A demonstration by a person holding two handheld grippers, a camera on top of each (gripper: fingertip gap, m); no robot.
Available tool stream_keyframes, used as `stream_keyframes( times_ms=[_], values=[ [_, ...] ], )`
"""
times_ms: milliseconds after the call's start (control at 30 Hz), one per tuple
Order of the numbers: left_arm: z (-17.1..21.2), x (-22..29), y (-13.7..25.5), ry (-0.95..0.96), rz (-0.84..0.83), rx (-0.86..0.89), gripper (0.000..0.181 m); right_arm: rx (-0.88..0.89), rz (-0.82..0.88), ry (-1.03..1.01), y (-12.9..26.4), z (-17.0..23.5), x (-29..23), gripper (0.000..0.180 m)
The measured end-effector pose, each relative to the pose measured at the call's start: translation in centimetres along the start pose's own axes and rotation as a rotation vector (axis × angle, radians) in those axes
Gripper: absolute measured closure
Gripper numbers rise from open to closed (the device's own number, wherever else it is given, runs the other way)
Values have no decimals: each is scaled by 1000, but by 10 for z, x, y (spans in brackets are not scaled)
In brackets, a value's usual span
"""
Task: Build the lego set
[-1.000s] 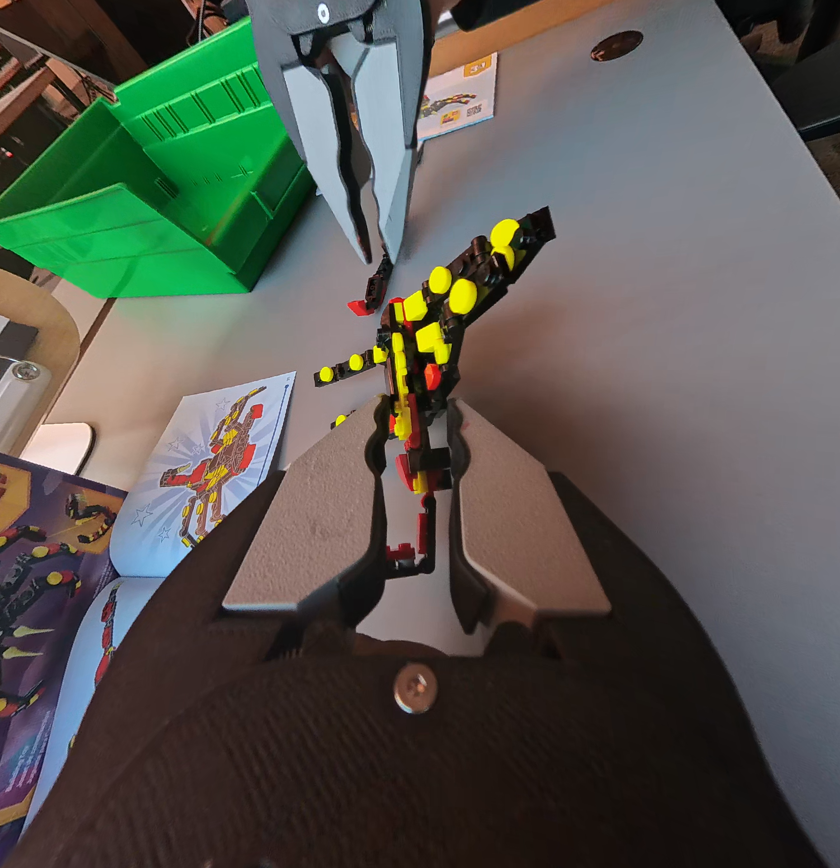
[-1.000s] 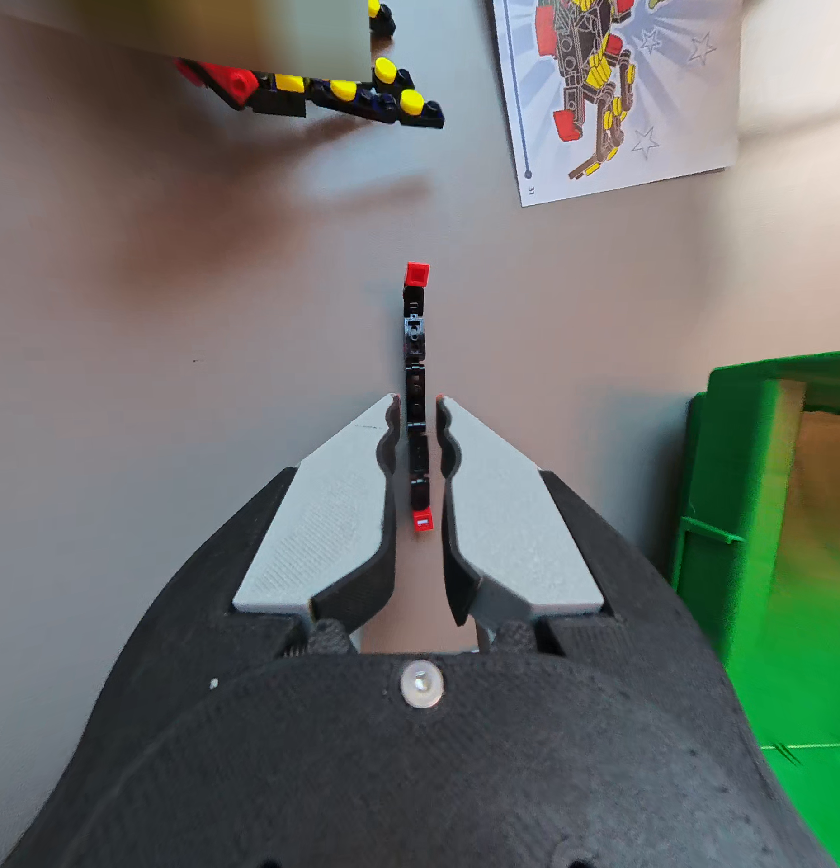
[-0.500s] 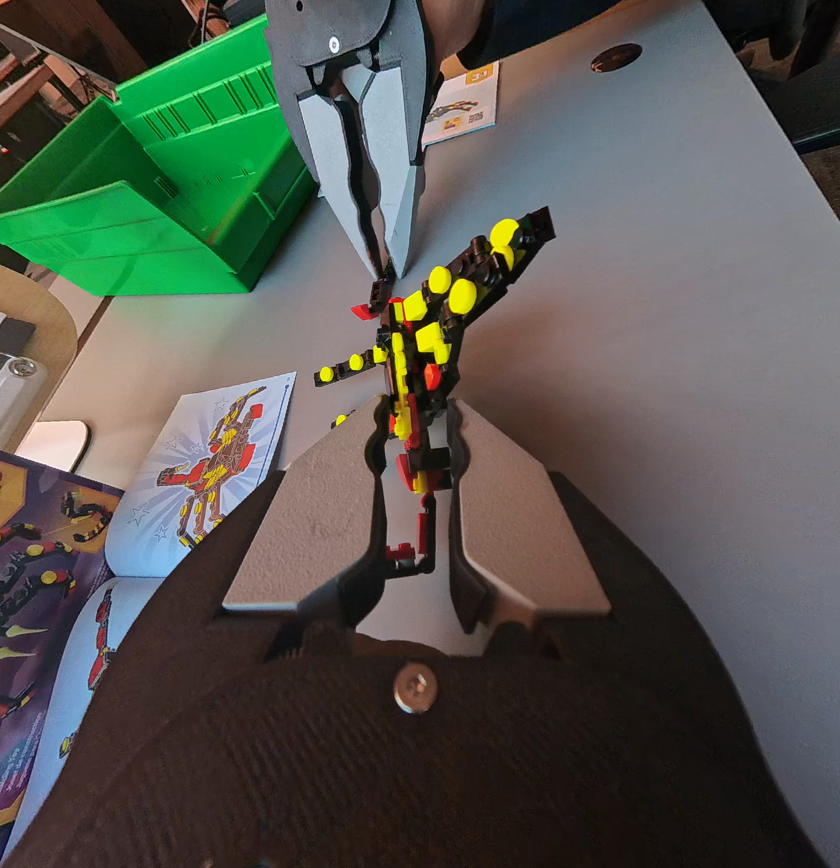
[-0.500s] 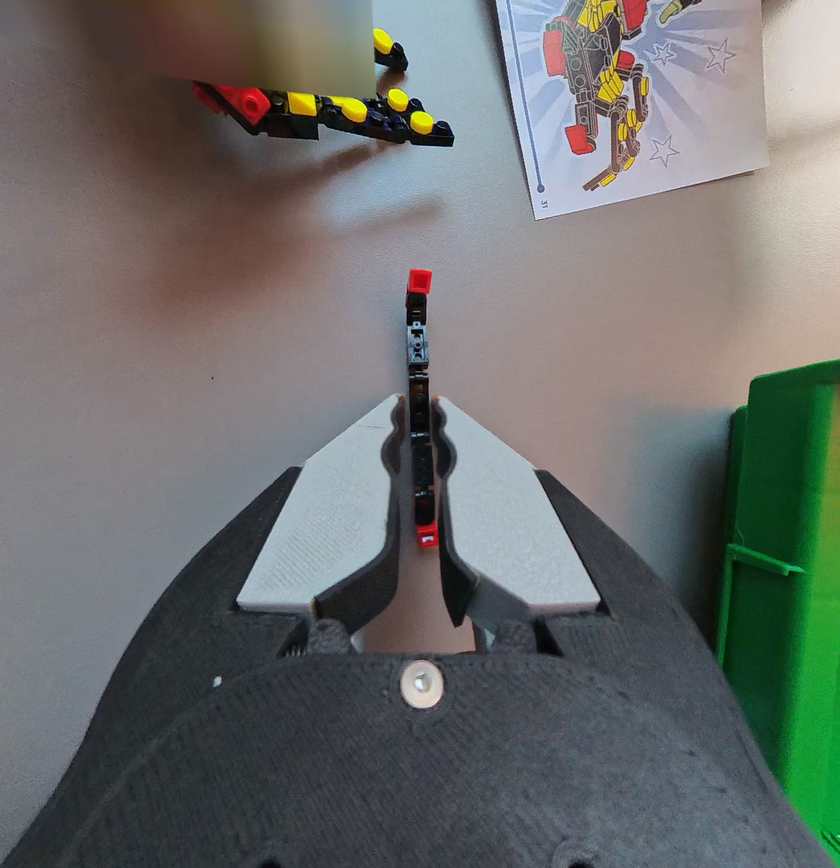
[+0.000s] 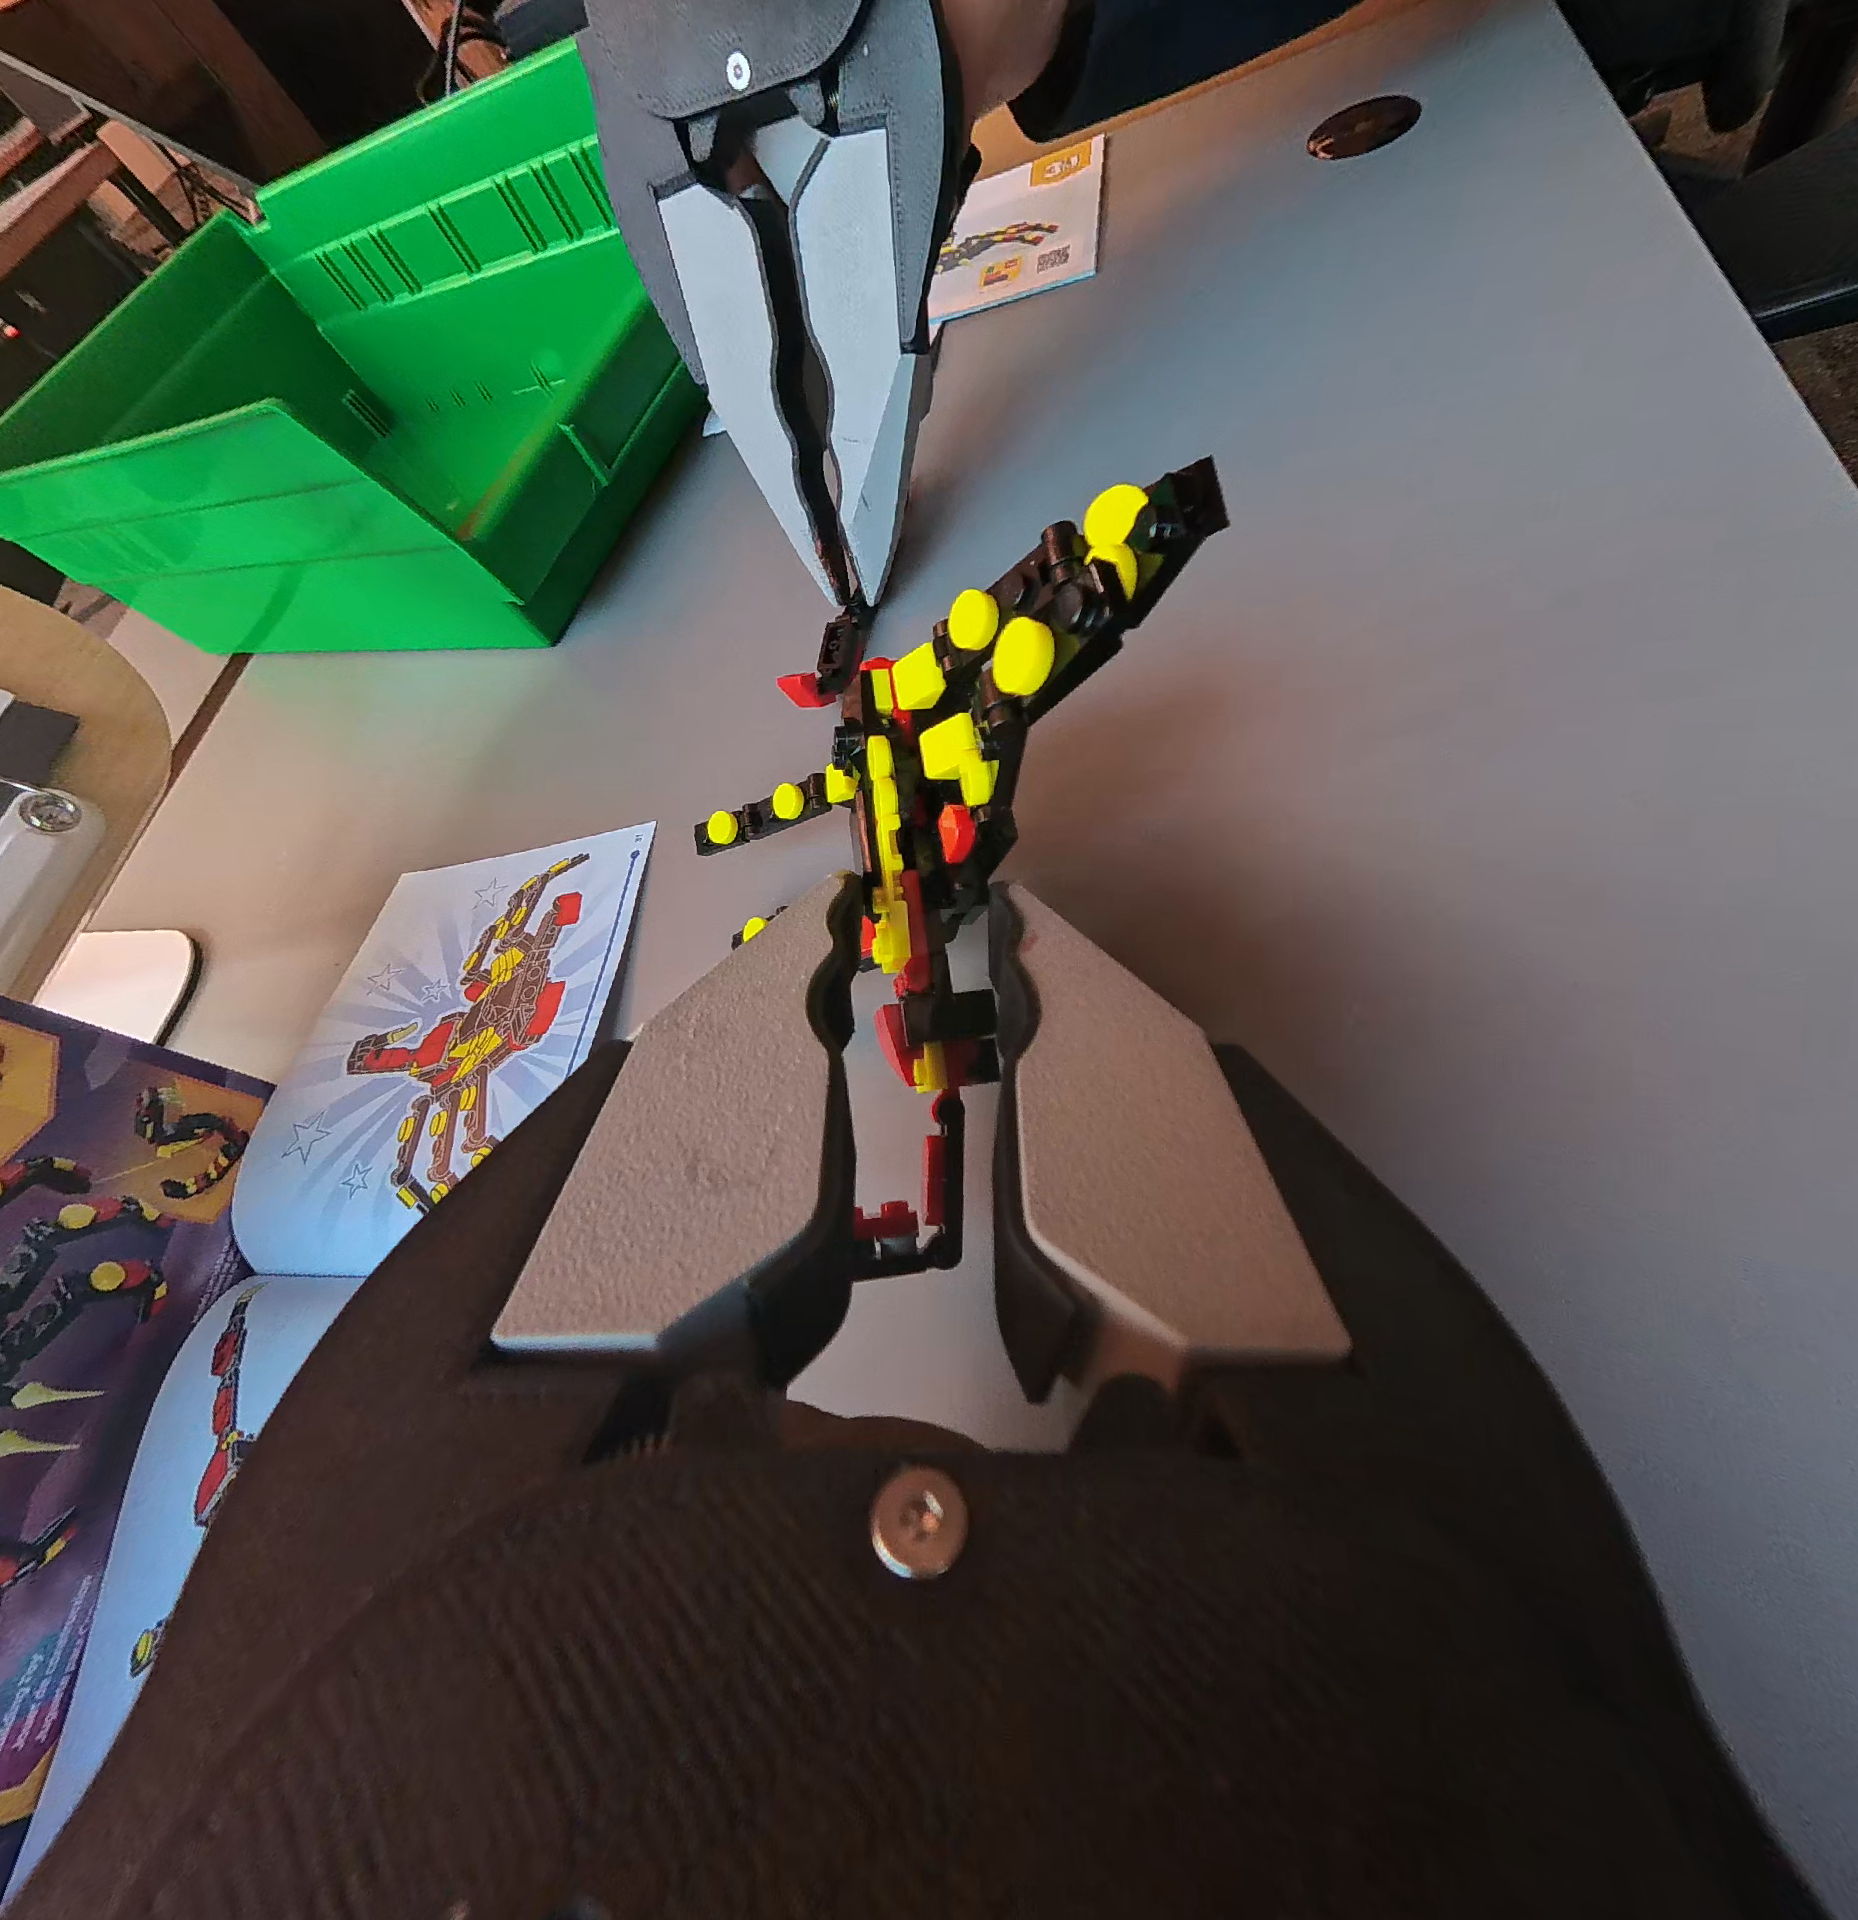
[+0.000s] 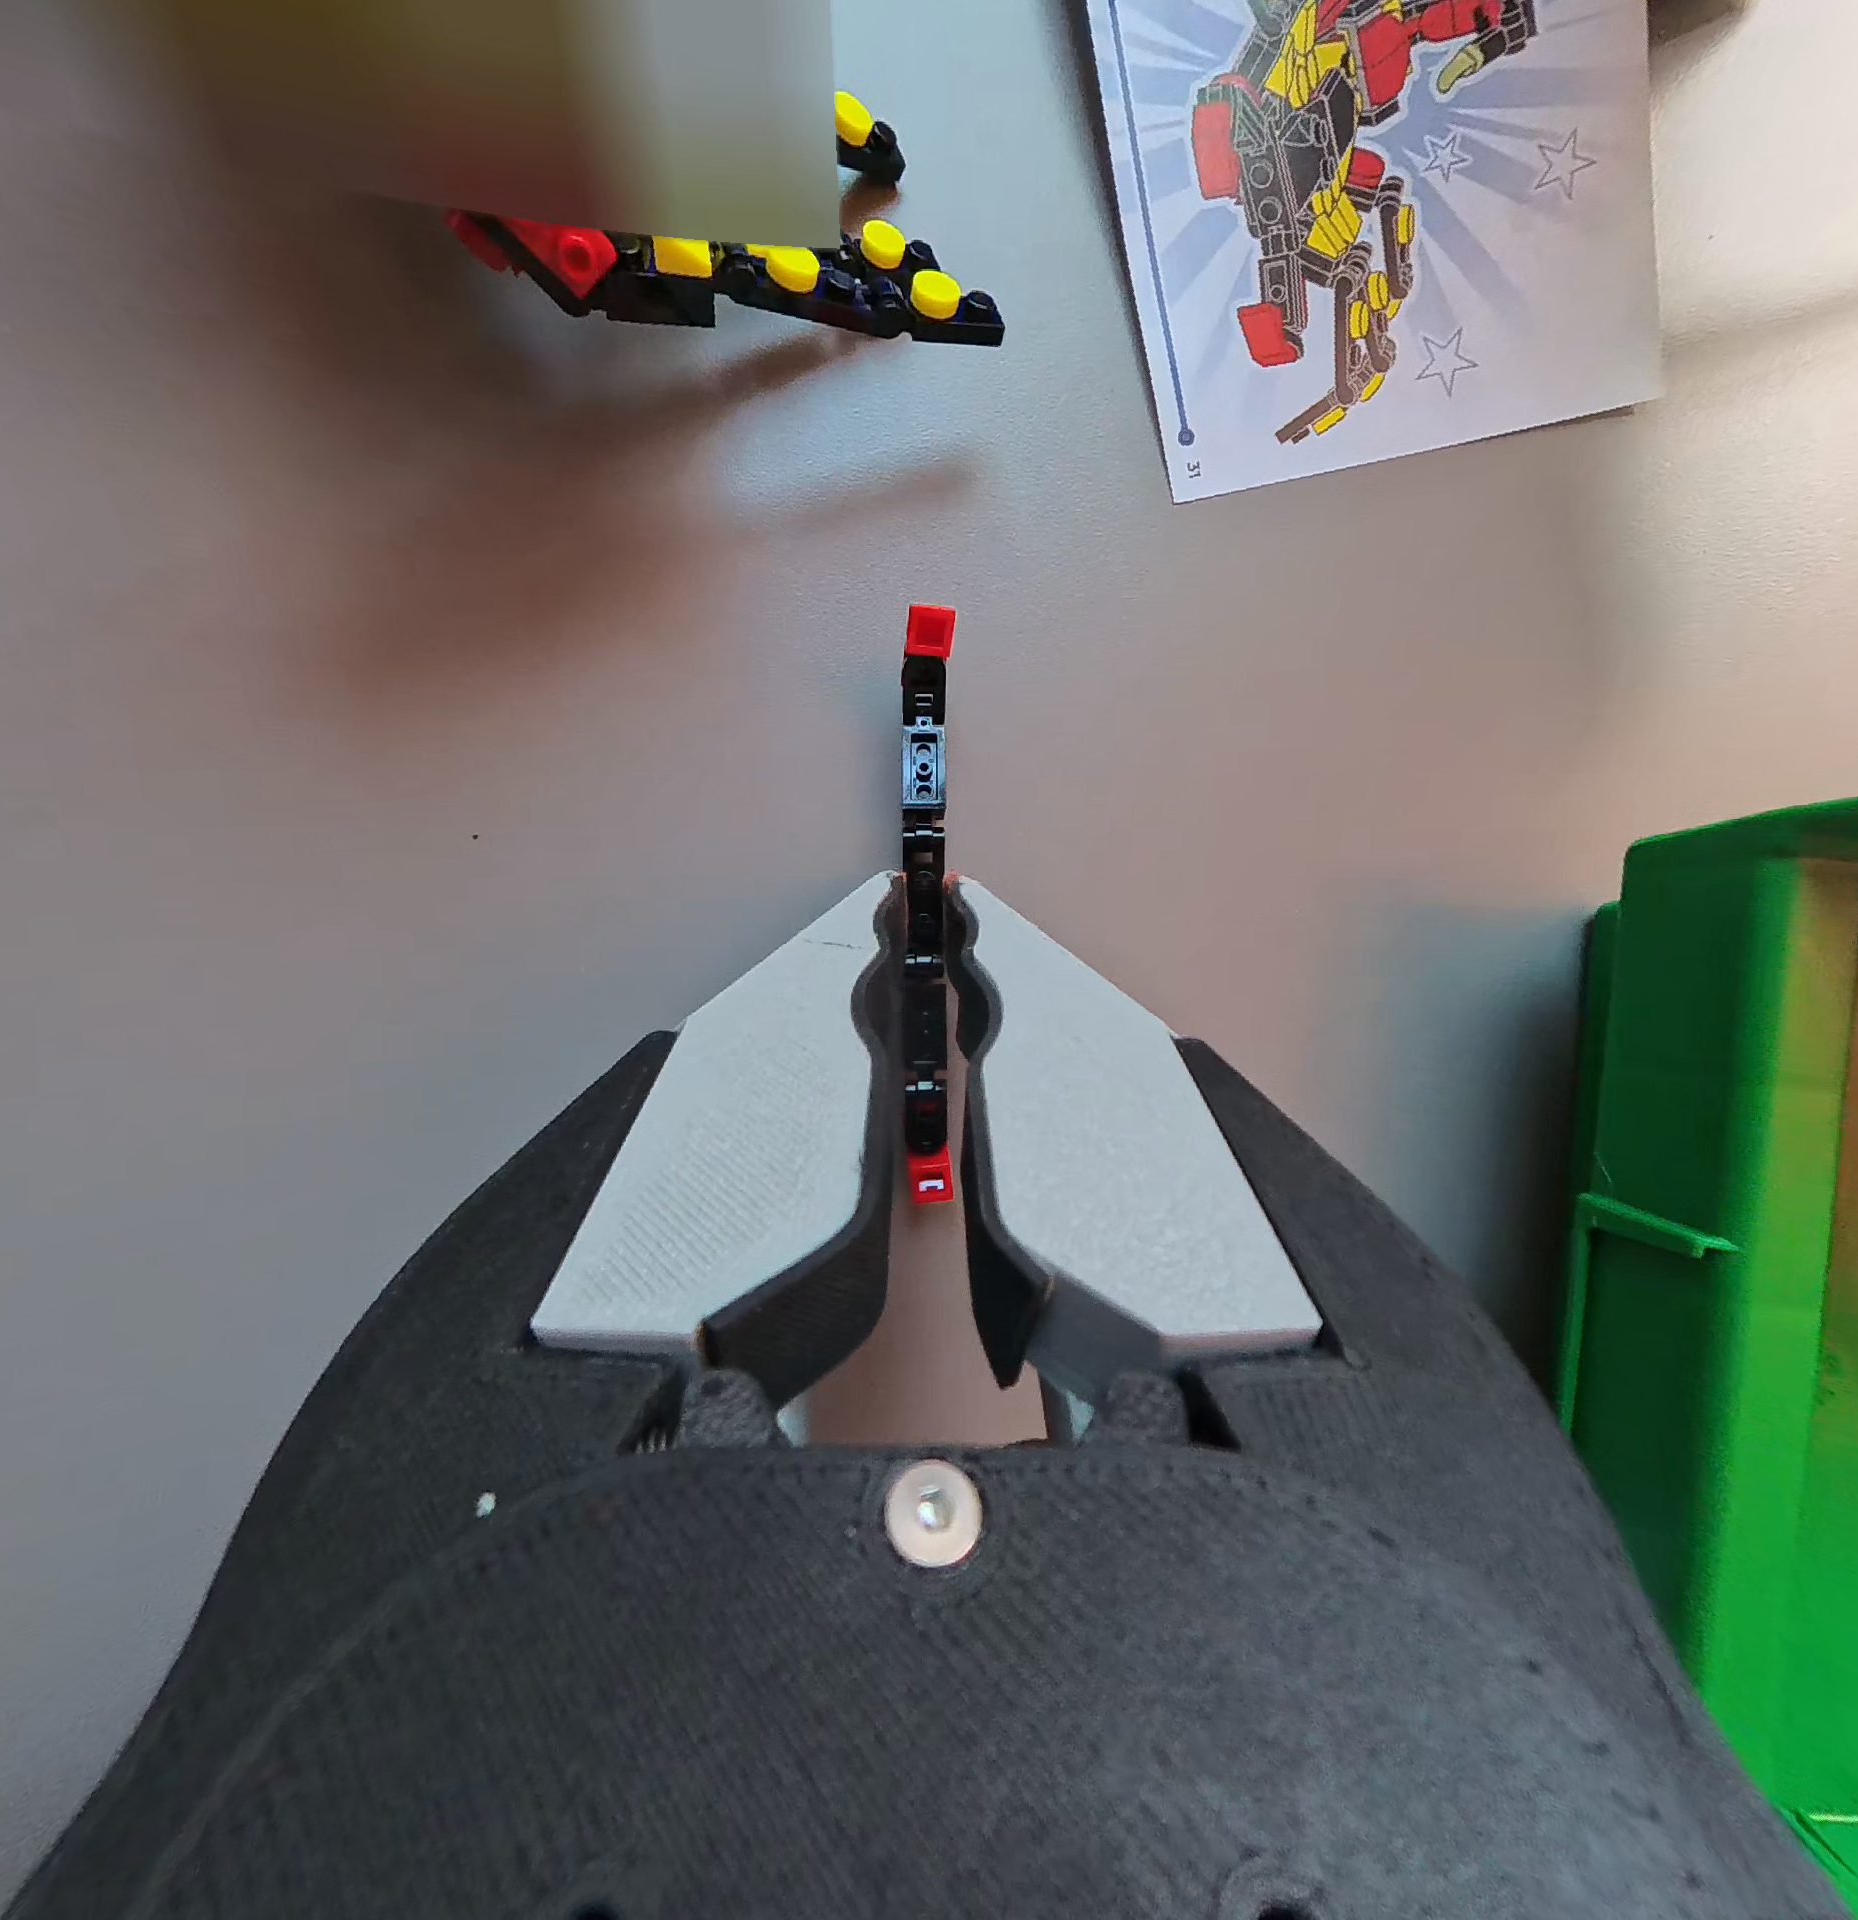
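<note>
**Leg piece pinched, model waiting: where this could slip**

We have 2 tools in play. Our left hand-held gripper (image 5: 920, 925) is closed on the lower body of the lego model (image 5: 935, 769), a black, yellow and red creature held up above the grey tabletop (image 5: 1424, 727), with a wing-like section slanting toward the tabletop's far right corner. Our right hand-held gripper (image 6: 923, 883) is closed almost fully on the leg strip (image 6: 925, 935), a thin black chain of hinged pieces with a red tip at each end; in the left wrist view its far red tip sits just beside the model's upper left side. We cannot tell whether they touch.

We judge the step in hand to be joining that strip to the body. The risks we see:

- The strip is hinged, so pressing on its free end may fold it instead of seating it.
- The grip covers only part of the strip, so it could twist or pop out sideways.
- Pushing hard against the model could shift it between the left jaws or knock off small yellow studs.

The instruction booklet (image 5: 489, 1018) lies open toward the near left edge, and the green bin (image 5: 312, 436) sits at the far left.
</note>
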State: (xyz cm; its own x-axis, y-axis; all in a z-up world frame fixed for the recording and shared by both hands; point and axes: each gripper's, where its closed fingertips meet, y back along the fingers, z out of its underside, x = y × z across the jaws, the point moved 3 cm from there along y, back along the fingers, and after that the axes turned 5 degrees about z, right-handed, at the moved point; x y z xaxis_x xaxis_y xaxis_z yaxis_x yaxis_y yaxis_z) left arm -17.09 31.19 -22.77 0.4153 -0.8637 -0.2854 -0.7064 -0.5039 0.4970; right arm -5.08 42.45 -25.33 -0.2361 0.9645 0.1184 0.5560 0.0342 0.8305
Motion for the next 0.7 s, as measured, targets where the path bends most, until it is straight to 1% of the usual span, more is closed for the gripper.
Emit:
stream_keyframes(
  times_ms=[100, 233, 700],
  values=[
    [0, 0, 0, 0, 0, -1, 160, 3, 0, -1, 0, 0, 0, 170],
    [0, 0, 0, 1, -1, -2, 160, -1, -1, 8, 0, 0, -1, 176],
    [0, 0, -1, 0, -1, -3, 160, -32, 37, 48, 0, 0, -1, 175]
  ],
)
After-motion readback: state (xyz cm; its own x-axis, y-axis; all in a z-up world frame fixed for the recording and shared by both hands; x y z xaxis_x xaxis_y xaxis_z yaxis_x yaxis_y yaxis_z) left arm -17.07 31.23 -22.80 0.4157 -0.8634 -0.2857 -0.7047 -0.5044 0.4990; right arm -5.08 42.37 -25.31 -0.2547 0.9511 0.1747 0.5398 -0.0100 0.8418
